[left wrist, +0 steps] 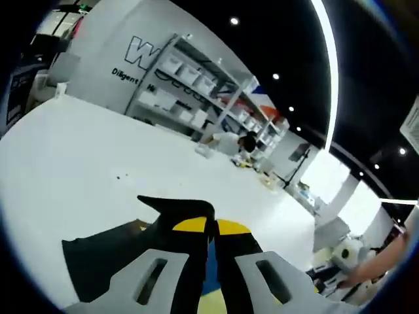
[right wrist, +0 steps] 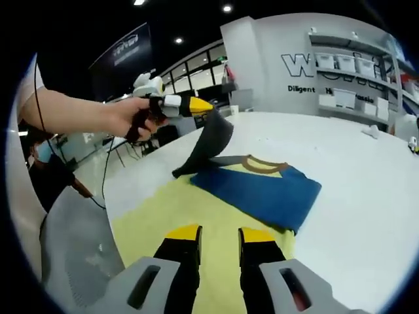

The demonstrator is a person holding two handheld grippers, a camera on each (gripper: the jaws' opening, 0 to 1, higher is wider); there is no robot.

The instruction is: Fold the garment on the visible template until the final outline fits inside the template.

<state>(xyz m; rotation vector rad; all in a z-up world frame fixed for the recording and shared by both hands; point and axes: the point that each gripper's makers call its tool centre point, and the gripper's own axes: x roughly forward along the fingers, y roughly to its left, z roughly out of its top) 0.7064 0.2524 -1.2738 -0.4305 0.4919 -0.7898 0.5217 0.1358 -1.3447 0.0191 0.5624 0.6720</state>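
The garment lies on the white table (right wrist: 366,196): a blue panel (right wrist: 262,190) with a brown collar (right wrist: 265,163), folded over a yellow layer (right wrist: 170,209). I cannot tell whether that yellow layer is garment or template. A dark grey sleeve (right wrist: 209,144) is lifted off the table, and my left gripper (right wrist: 196,106), held in a hand, is shut on its tip. Seen from the left gripper (left wrist: 213,226), the dark cloth (left wrist: 111,252) hangs from the pinched jaws. My right gripper (right wrist: 220,234) hovers open low over the yellow layer, nothing between its fingers.
Shelves with white bins (left wrist: 183,78) stand beyond the table's far edge, with a person (left wrist: 239,140) bent there. Small white items (right wrist: 372,131) lie at the far right of the table. The table's near edge curves past the hand (right wrist: 124,118).
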